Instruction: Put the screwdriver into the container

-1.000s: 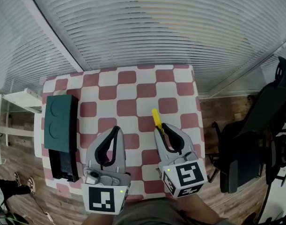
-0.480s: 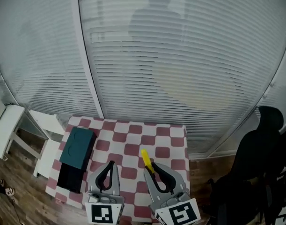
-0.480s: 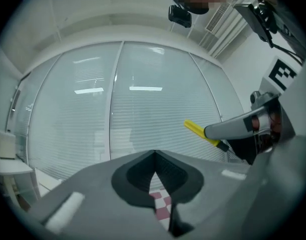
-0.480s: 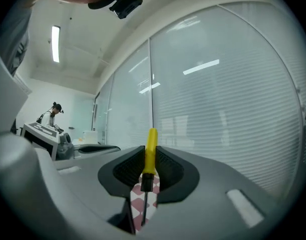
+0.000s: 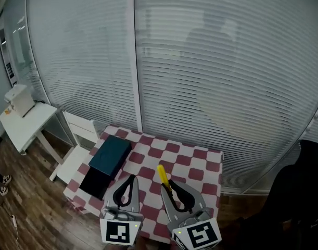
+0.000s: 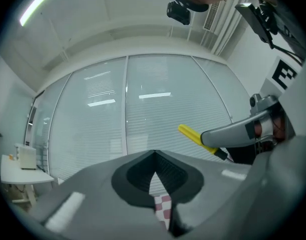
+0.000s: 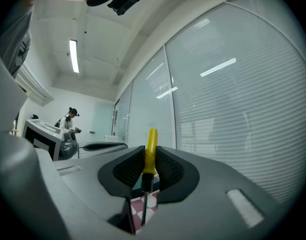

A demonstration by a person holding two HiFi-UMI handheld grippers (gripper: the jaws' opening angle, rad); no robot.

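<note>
My right gripper (image 5: 168, 186) is shut on a yellow-handled screwdriver (image 5: 162, 173), held in the air over the near part of the red-and-white checkered table (image 5: 192, 163). In the right gripper view the yellow handle (image 7: 150, 149) sticks out past the jaws and the dark shaft runs back between them. My left gripper (image 5: 129, 178) hangs beside it, shut with nothing in it. The dark teal container (image 5: 111, 154) lies at the table's left edge, with a black part (image 5: 95, 182) in front of it. The left gripper view shows the screwdriver (image 6: 194, 136) off to its right.
A glass wall with blinds (image 5: 226, 77) stands behind the table. A white chair (image 5: 75, 139) and a white side table (image 5: 23, 120) are to the left. A black office chair (image 5: 304, 191) is at the right. A person (image 7: 70, 119) stands far off.
Both grippers have risen from the tabletop, the right one carrying the screwdriver. The head view has tilted up, so the table looks smaller and farther away.
</note>
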